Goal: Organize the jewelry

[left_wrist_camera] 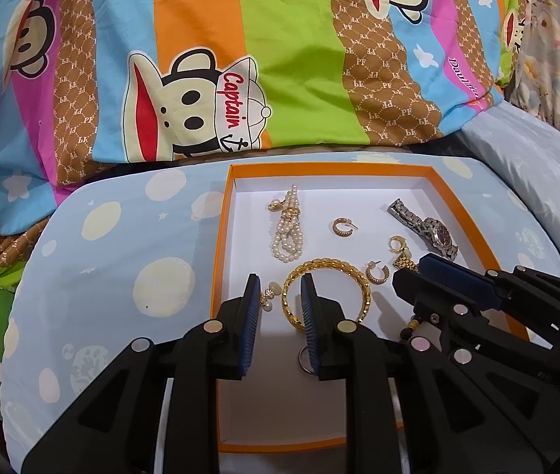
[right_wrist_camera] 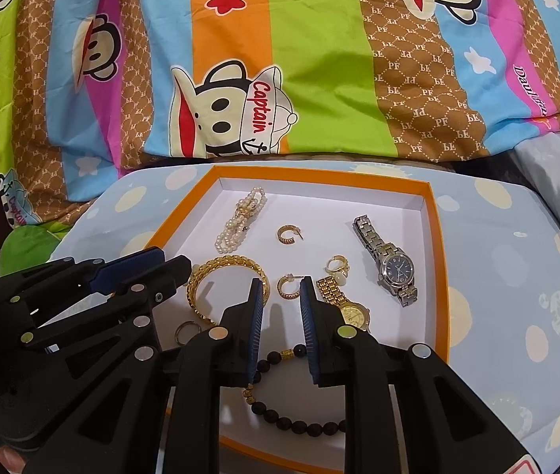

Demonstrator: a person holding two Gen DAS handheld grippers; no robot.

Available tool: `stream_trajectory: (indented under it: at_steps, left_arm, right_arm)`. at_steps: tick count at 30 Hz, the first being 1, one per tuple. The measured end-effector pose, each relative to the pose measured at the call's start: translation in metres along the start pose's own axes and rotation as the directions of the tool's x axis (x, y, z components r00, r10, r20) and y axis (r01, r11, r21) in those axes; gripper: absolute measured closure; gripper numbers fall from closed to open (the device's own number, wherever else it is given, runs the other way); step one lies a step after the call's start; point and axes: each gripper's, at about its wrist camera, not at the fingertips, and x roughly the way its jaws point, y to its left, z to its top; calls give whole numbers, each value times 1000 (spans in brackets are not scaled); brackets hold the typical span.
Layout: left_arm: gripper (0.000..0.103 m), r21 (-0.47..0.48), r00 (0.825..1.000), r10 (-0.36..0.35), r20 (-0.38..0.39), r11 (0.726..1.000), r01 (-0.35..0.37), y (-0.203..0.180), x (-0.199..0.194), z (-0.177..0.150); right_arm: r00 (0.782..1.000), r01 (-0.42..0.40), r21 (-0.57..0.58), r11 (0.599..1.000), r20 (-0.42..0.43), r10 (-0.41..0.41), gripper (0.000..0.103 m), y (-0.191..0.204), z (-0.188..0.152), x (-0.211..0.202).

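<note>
Jewelry lies loose in an orange-rimmed box [right_wrist_camera: 440, 276] with a white floor, set on a pale blue spotted cushion [right_wrist_camera: 517, 316] on the bed, a bright cartoon-monkey quilt [right_wrist_camera: 319, 59] heaped behind it. We judge the sorting barely under way: every piece we can see sits inside the box, yet none is grouped, paired or laid in rows.

From the left, a small pearl drop earring [left_wrist_camera: 270, 296] rests near the box's left wall. Next comes a doubled strand of pearls [right_wrist_camera: 240, 217] toward the far side, then a wide gold bangle [right_wrist_camera: 226, 282] with a plain ring [right_wrist_camera: 187, 331] just in front of it. 2 gold hoop earrings lie apart, 1 mid-box [right_wrist_camera: 289, 234] and 1 nearer us [right_wrist_camera: 288, 288]. A dark bead bracelet [right_wrist_camera: 299, 414] curls at the near edge. Further right sit a gold clip earring [right_wrist_camera: 337, 266], a gold watch [right_wrist_camera: 349, 306] and a silver watch [right_wrist_camera: 388, 262], its band stretched out at a slant.

Our left hand-held gripper [left_wrist_camera: 280, 308] hovers low over the bangle's left side, jaws parted and holding nothing. Our right hand-held gripper [right_wrist_camera: 280, 308] hangs above the nearer hoop, likewise parted and empty. Pairing the hoops and separating the watches looks to us like the work left.
</note>
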Motion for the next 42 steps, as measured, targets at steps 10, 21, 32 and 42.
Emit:
stream_trajectory:
  at_steps: [10,21,32,42]
  left_arm:
    - [83,8,999,31,19,999,-32,0,-7,-1]
    - [51,-37,997,43,67,998,-41,4,-47,-21]
    - [44,-46,990,87,110,996,-82,-8,-91,-63]
    - [44,-37,988,124,96,992,-121,-18,-87,-92]
  right_arm:
    - [1000,13,18,1000,16,-14,84,-4,1,-7]
    - [996,69,79,994,58,-74,58,-6,-21,-57]
    - [977,137,65,988,157,-145,45,12,-64,-107]
    - [971,187,56,981,140,-193,37,9,-93,-105]
